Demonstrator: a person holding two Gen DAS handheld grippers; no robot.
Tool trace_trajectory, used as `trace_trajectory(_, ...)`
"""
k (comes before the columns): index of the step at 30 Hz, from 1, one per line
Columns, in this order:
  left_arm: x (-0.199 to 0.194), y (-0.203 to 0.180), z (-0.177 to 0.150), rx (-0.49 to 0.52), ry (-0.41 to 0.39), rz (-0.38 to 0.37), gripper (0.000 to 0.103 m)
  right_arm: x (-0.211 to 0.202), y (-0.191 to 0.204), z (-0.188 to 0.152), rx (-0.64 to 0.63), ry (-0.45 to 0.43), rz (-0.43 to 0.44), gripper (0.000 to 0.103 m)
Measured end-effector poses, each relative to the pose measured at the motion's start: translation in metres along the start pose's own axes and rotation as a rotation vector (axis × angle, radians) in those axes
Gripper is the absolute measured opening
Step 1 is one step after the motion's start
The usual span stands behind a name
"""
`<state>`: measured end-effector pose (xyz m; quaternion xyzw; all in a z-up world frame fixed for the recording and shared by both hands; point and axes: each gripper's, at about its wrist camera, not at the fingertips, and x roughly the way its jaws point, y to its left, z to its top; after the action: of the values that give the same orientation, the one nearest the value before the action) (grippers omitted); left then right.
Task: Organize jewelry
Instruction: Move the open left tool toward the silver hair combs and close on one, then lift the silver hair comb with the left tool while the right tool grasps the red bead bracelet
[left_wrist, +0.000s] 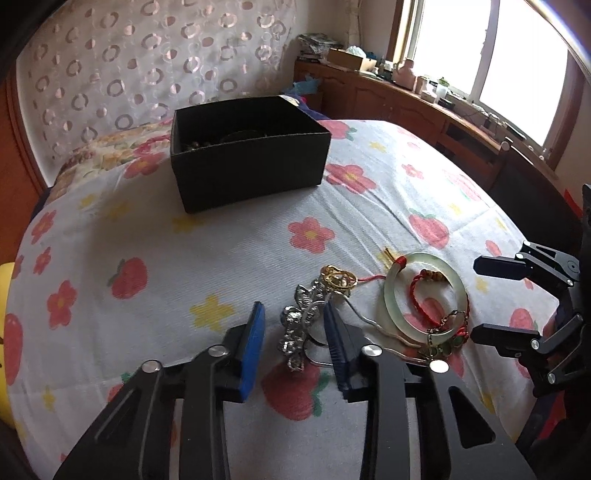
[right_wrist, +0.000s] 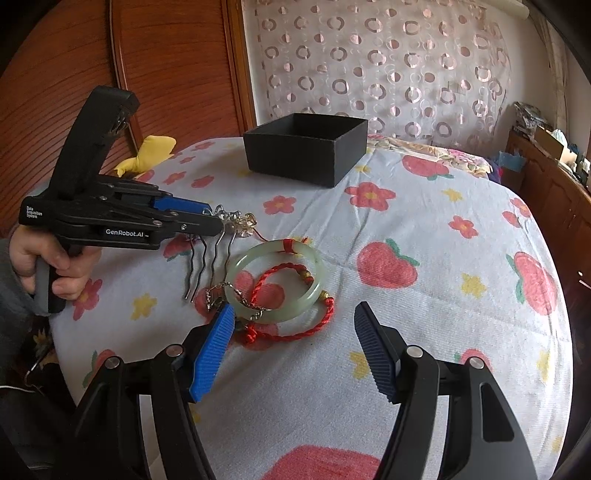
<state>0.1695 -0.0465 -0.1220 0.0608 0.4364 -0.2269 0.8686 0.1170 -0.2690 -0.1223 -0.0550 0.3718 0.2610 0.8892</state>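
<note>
A silver rhinestone hair comb (left_wrist: 299, 325) lies on the flowered cloth between the fingers of my left gripper (left_wrist: 293, 314), which is open around it; its wire prongs show in the right wrist view (right_wrist: 207, 266). Beside it lie a gold ring piece (left_wrist: 338, 278), a pale green jade bangle (left_wrist: 424, 295) (right_wrist: 275, 282), a red cord bracelet (right_wrist: 291, 306) and a small chain (right_wrist: 229, 295). My right gripper (right_wrist: 295, 321) is open and empty, just short of the bangle. A black open box (left_wrist: 247, 155) (right_wrist: 306, 147) stands farther back with dark beads inside.
The cloth-covered table (right_wrist: 406, 332) drops off at its rounded edges. A yellow cloth (right_wrist: 147, 155) lies at the far left edge. A wooden cabinet with clutter (left_wrist: 406, 96) runs along the window side. A patterned curtain (right_wrist: 369, 55) hangs behind the box.
</note>
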Motion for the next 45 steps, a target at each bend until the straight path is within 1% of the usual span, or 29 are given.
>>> trace_trajectory(3, -0.001, -0.004, -0.002, 0.022, -0.01, 0.013, 0.017, 0.0, -0.001, -0.001, 0.002, 0.001, 0.005, 0.07)
trace_trajectory(6, -0.007, -0.005, -0.007, 0.021, -0.021, -0.006, 0.016, 0.0, -0.001, -0.001, 0.005, 0.001, 0.007, 0.07)
trace_trajectory(9, -0.019, -0.006, -0.013, 0.017, -0.044, 0.004, 0.015, 0.0, -0.001, -0.001, 0.004, 0.002, 0.006, 0.07)
trace_trajectory(17, -0.051, -0.001, -0.03, -0.013, -0.118, 0.074, 0.013, -0.001, -0.002, -0.003, 0.002, -0.005, 0.002, 0.07)
trace_trajectory(20, -0.059, 0.004, -0.033, -0.03, -0.141, 0.103, 0.013, -0.002, 0.002, -0.003, -0.02, -0.005, 0.002, 0.07)
trace_trajectory(24, -0.066, 0.013, -0.038, -0.061, -0.158, 0.115, 0.012, -0.001, 0.015, -0.006, -0.065, 0.031, 0.018, 0.056)
trace_trajectory(25, -0.067, 0.015, -0.04, -0.067, -0.158, 0.114, 0.012, -0.001, 0.016, -0.006, -0.071, 0.039, 0.015, 0.055)
trace_trajectory(30, -0.067, 0.019, -0.045, -0.085, -0.159, 0.107, 0.013, 0.0, 0.014, -0.005, -0.055, 0.054, 0.033, 0.038)
trace_trajectory(34, -0.067, 0.022, -0.047, -0.097, -0.16, 0.1, 0.013, 0.002, 0.018, -0.002, -0.066, 0.081, 0.084, 0.037)
trace_trajectory(45, -0.066, 0.019, -0.05, -0.097, -0.16, 0.088, 0.013, 0.017, 0.029, 0.006, -0.159, 0.141, 0.077, 0.038)
